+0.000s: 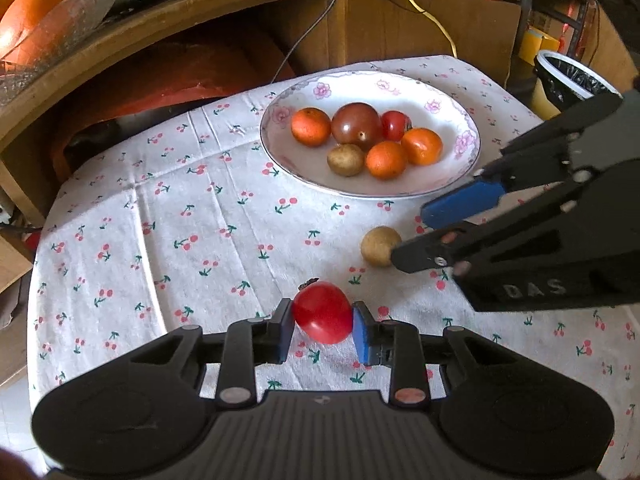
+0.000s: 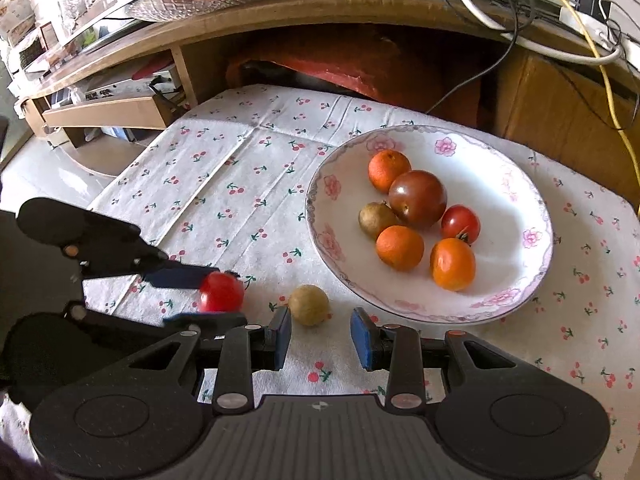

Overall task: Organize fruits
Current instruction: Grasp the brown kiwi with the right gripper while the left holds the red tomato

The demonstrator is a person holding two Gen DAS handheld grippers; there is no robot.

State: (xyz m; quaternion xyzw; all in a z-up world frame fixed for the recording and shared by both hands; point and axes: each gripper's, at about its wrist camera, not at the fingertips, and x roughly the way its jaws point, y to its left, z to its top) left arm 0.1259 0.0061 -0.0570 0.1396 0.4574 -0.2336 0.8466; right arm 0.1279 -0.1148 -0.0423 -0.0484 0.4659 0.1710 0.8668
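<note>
Pinching a small red tomato (image 1: 323, 313) between its blue pads, the left gripper (image 1: 322, 330) has it clamped just above the cherry-print tablecloth (image 1: 168, 240), while the right gripper (image 2: 320, 334) sits with jaws apart and a brownish round fruit (image 2: 309, 305) just ahead of the gap, closer to its left finger. From the left wrist view the flowered plate (image 1: 460, 184) sits off at about 1 o'clock, holding three oranges, a big dark tomato (image 1: 357, 125), a smaller red one and another brown fruit.
</note>
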